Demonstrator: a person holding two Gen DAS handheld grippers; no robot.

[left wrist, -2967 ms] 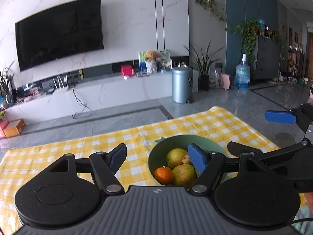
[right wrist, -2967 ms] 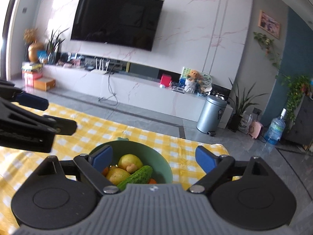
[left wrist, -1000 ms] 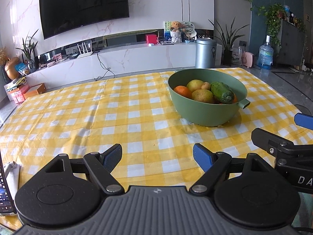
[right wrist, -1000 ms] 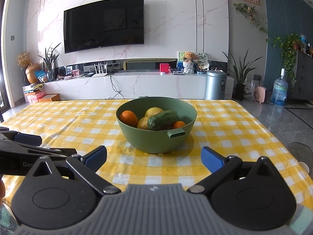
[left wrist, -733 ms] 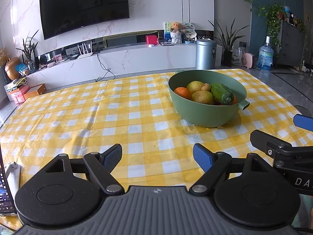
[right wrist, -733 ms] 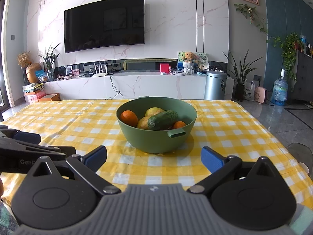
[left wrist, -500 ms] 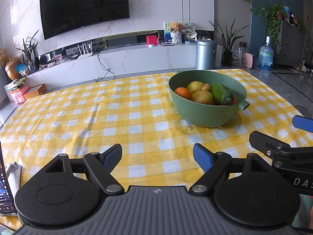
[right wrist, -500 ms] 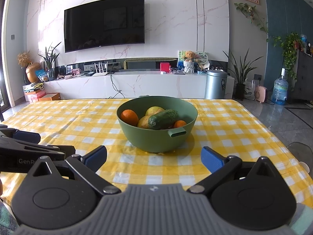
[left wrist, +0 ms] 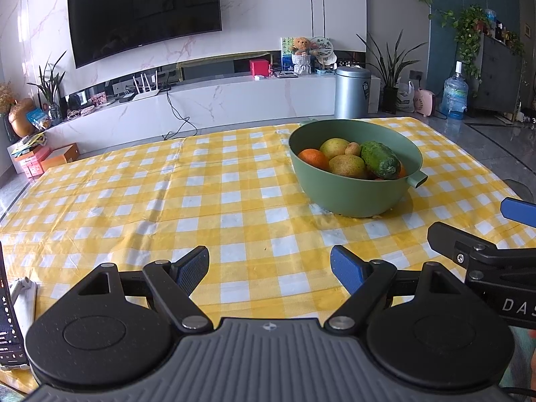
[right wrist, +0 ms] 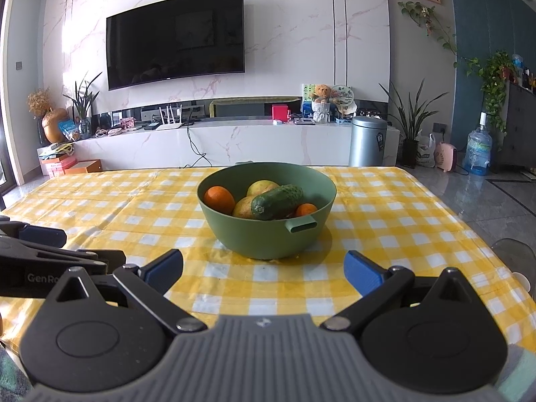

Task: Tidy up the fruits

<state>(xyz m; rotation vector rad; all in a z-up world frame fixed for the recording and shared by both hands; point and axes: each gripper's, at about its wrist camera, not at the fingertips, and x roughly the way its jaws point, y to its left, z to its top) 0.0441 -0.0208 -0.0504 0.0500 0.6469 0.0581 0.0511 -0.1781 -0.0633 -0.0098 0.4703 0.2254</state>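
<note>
A green bowl [left wrist: 355, 197] [right wrist: 268, 238] stands on the yellow checked tablecloth [left wrist: 201, 201], right of centre. It holds an orange [left wrist: 313, 158] [right wrist: 219, 198], two yellow-green pears [left wrist: 346, 164], a cucumber [left wrist: 380, 159] [right wrist: 277, 201], a small brown fruit [left wrist: 353, 149] and another orange [right wrist: 305, 209]. My left gripper [left wrist: 269, 268] is open and empty near the table's front edge, short of the bowl. My right gripper [right wrist: 263, 269] is open too, with nothing in it, directly in front of the bowl. Each gripper shows at the edge of the other's view.
A phone on a white stand [left wrist: 13, 315] sits at the table's near left corner. Beyond the table are a TV [right wrist: 176, 38], a white media shelf [right wrist: 217, 140], a metal bin [right wrist: 366, 140], plants and a water jug [right wrist: 479, 150]. A transparent chair back [right wrist: 514, 254] is at right.
Three seconds ago both grippers hovered over the bowl; they have pulled back and down to the table's near edge. Over the last second they have barely moved.
</note>
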